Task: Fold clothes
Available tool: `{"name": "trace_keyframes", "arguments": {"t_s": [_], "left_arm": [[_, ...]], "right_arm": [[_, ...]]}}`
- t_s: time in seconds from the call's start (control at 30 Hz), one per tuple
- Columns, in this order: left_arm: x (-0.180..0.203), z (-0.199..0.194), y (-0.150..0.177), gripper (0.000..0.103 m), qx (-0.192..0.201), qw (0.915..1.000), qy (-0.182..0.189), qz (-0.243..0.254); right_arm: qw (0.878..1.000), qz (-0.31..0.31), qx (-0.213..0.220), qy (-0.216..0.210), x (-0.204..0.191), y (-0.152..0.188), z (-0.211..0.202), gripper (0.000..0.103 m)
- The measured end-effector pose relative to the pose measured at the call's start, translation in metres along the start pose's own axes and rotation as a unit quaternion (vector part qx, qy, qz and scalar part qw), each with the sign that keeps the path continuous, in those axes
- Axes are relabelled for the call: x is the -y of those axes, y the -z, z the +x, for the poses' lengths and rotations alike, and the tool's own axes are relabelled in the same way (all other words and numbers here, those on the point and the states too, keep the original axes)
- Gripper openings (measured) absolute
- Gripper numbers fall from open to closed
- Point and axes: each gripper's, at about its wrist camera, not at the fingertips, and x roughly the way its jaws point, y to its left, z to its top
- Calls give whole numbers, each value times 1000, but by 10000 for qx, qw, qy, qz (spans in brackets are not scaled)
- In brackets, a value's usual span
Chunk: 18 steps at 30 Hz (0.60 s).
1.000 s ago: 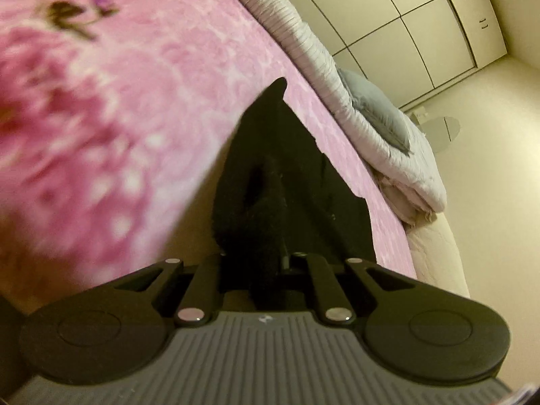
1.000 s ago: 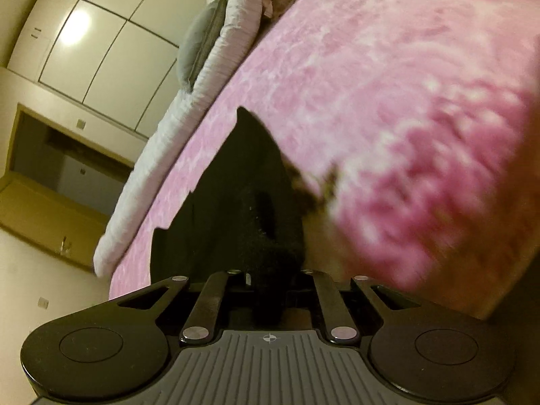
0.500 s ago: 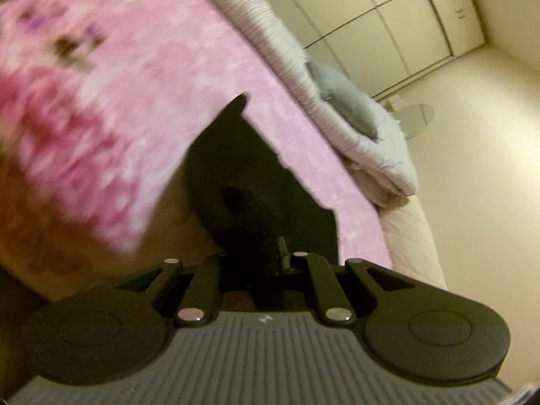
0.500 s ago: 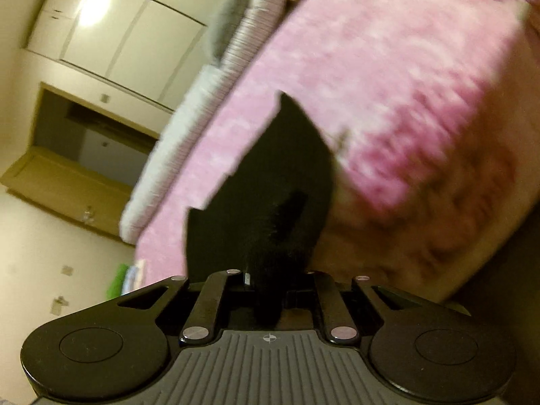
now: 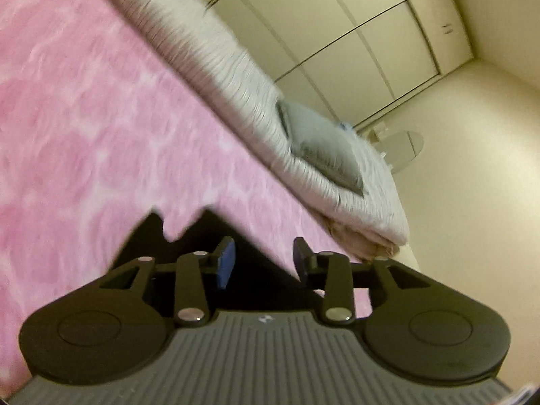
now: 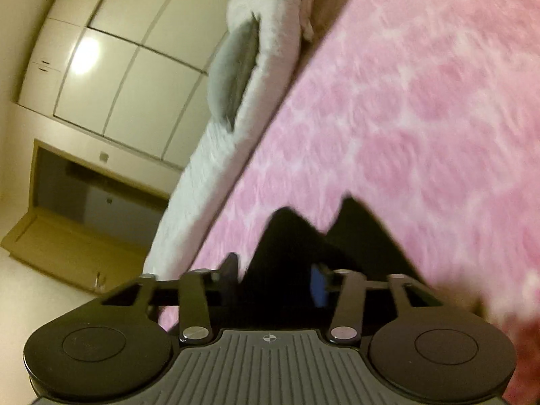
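Both jaws are opening over the pink bedspread (image 5: pixel 84 108), the left gripper (image 5: pixel 263 260) and right gripper (image 6: pixel 275 278) clear of the black garment (image 6: pixel 297 246) lying flat just ahead — the release looks best finished by lifting straight off, so no pad drags the fresh fold askew.

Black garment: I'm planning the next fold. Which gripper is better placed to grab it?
Right, narrowly. Both grippers' jaws are opening over the black garment, but cloth fills the right gripper's gap, while the left gripper's gap faces mostly pink bedspread.
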Motion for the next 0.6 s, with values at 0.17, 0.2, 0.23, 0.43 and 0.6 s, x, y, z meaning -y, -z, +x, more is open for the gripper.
{"name": "trace_keyframes", "arguments": {"t_s": [0.17,0.2,0.23,0.43,0.6], "left_arm": [[-39,15,18,38,-197,9975,-672,36],[-46,19,22,38,-292,9966,-767,29],[-53,24,26,38,-388,9957,-843,32],[-69,56,32,39,-680,9858,-1332,761],[-76,91,26,40,-769,9817,-1463,949]], "right_arm": [[9919,-1022,197,723,16,-12,21,59],[9890,-1170,89,904,23,-12,28,59],[9855,-1315,-19,1075,30,-13,34,59],[9701,-1859,-575,1448,59,-11,73,59],[9661,-1948,-786,1500,69,-16,108,59]]}}
